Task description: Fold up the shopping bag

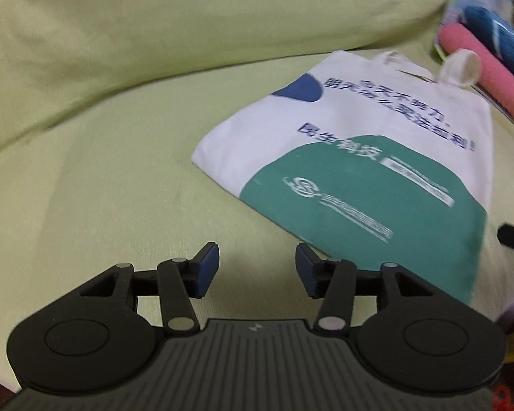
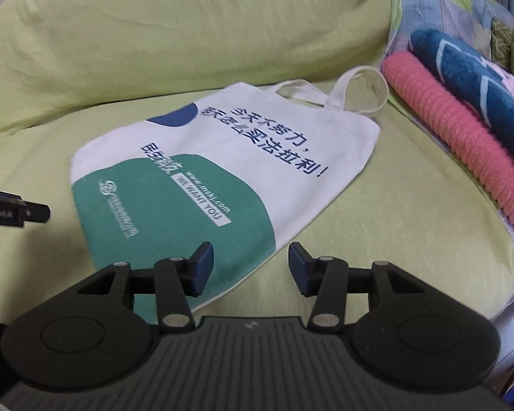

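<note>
We see the shopping bag (image 2: 222, 167) lying flat and unfolded on the green sheet (image 2: 377, 226), print side up, white with a teal patch and dark blue lettering. Its handles (image 2: 359, 92) point toward the pink rolled towel (image 2: 462, 147) and the dark blue towel (image 2: 473, 78) beside it. A green pillow (image 2: 154, 34) sits behind the bag. Right gripper (image 2: 250, 267) hovers over the bag's near edge, jaws apart, nothing between them. Left gripper (image 1: 257, 269) hovers over bare sheet just beside the bag's teal corner, jaws apart, empty. Left view is blurred.
</note>
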A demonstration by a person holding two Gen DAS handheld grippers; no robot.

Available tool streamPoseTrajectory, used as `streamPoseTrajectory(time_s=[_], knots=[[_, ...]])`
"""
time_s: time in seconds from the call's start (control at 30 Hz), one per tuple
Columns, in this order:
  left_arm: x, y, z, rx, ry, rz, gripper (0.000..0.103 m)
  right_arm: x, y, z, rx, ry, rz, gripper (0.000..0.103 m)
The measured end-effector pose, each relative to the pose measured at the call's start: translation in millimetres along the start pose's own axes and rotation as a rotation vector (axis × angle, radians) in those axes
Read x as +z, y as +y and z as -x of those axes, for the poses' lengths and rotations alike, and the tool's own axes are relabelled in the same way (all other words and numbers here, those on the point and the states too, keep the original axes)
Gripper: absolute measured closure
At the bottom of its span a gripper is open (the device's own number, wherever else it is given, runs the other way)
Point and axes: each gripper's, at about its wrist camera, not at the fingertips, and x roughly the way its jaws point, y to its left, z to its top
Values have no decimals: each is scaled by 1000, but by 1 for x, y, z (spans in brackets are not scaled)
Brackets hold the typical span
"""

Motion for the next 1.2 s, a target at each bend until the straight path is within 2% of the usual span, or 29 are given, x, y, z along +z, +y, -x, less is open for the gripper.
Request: streamPoseTrajectory(time_s=[0.4, 0.73, 0.8, 0.97, 1.07, 1.2], knots=[[-29, -22, 72, -28, -106, -68, 44, -17, 10, 77, -8, -93, 16, 47], [-54, -50, 106, -85, -157, -155, 43, -40, 12, 128, -44, -132, 19, 45], [-56, -56, 111, -94, -170, -172, 38, -42, 9, 134, -55, -138, 9, 45], [-54, -64, 114, -119, -225, -204, 37, -49, 2, 138, -72, -148, 3, 45], [-47, -57, 101, -152, -221, -171, 37, -52, -7, 131, -74, -131, -16, 45], [-34, -29, 63, -215, -134, -18, 32, -50, -24, 102, -65, -72, -68, 43]])
